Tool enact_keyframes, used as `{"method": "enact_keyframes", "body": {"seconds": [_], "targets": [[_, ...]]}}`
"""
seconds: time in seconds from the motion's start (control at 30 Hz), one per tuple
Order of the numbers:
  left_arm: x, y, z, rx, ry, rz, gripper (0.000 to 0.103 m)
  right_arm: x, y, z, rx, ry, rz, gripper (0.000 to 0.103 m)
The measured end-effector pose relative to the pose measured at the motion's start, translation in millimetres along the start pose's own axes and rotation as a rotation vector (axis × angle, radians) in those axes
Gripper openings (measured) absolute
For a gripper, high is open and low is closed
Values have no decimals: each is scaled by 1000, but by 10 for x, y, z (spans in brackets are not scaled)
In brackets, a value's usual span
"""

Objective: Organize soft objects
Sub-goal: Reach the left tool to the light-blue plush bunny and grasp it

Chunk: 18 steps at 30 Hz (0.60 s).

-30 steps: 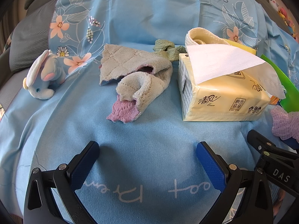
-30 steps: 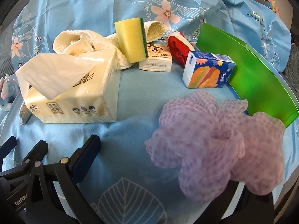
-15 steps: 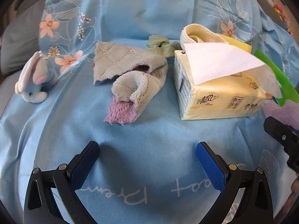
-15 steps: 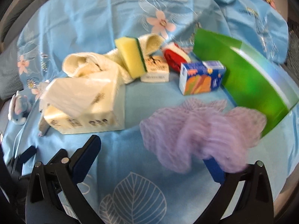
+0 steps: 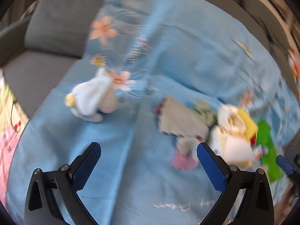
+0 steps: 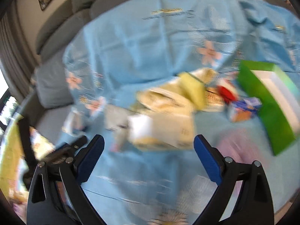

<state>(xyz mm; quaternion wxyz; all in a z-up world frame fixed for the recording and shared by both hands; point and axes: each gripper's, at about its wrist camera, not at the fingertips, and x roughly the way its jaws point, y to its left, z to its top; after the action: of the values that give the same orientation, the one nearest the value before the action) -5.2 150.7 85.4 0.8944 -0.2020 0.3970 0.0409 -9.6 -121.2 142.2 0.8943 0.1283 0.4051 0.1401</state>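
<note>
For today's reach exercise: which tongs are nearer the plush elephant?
Left. The left tongs hover just before the plush elephant; the right tongs sit farther off, beyond the tissue pack.

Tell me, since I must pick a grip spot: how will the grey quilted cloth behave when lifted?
The grey quilted cloth already lies crumpled with a folded-over end, so it will probably sag and trail. Its plush look suggests it is light and not slippery. Being soft, it should not break, though a loose corner might drag against the tissue pack beside it.
</note>
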Motion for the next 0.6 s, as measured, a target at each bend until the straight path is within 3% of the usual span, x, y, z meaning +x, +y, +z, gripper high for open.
{"method": "enact_keyframes", "body": {"seconds": [0.17, 0.3, 0.37, 0.6], "targets": [[99, 450, 160, -138, 6, -44, 103, 310, 486, 372, -40, 50, 6, 96], [362, 653, 204, -224, 102, -66, 101, 716, 818, 533, -84, 132, 38, 93], [440, 743, 231, -264, 112, -47, 96, 1022, 994, 594, -95, 208, 67, 87], [579, 1073, 404, -371, 102, -7, 91, 1823, 1540, 675, -127, 378, 195, 84]]}}
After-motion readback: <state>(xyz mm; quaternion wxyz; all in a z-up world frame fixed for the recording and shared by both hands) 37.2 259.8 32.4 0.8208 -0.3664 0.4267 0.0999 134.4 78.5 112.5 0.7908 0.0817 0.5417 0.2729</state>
